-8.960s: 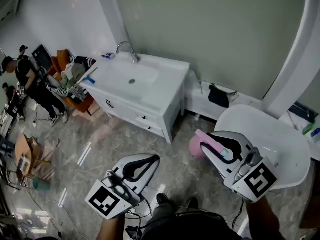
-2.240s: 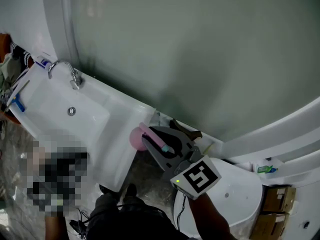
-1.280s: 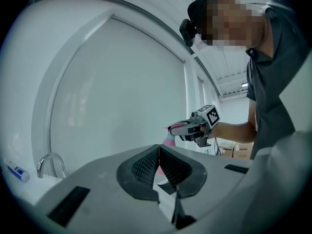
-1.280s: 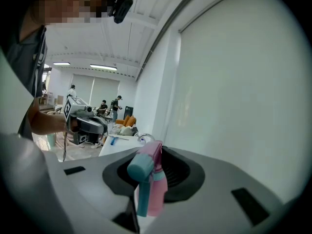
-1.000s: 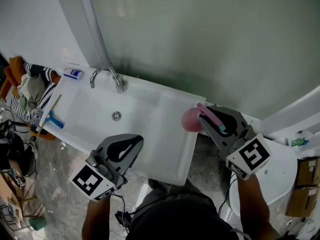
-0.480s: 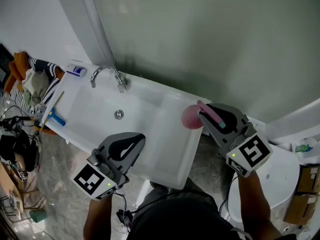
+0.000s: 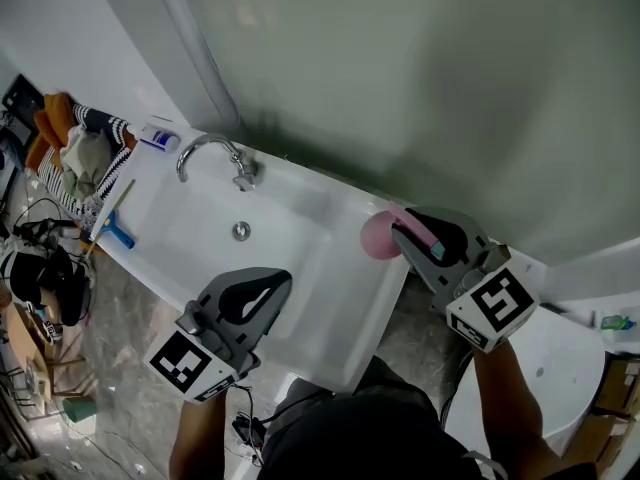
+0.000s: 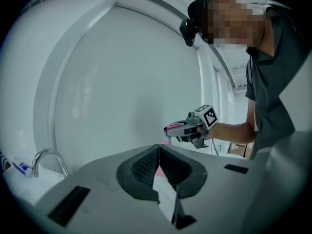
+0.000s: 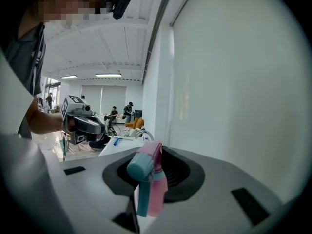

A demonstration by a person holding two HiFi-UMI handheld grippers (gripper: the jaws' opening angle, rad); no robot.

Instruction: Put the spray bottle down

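A pink spray bottle [image 7: 377, 238] with a teal nozzle hangs over the right end of the white vanity counter [image 7: 345, 298]. My right gripper [image 7: 400, 230] is shut on its neck. In the right gripper view the bottle's head [image 9: 150, 177] stands between the jaws of the right gripper [image 9: 155, 152]. My left gripper [image 7: 287, 279] hovers over the vanity's front edge. Its jaws meet at the tips with nothing between them, as the left gripper view shows of the left gripper [image 8: 159, 146]. That view also shows the bottle [image 8: 169, 129] held at mid height.
A chrome faucet [image 7: 214, 154] stands at the back of the sink basin [image 7: 200, 223]. A blue-handled brush [image 7: 115, 228] and a small tube [image 7: 155, 139] lie at its left end. Clothes [image 7: 75, 148] are heaped beyond. A white fixture [image 7: 545, 368] stands at the right, and a large mirror wall [image 7: 400, 78] rises behind.
Both grippers have drifted a little over the vanity, and the view has shifted with them. The right one still holds the bottle and the left stays shut.
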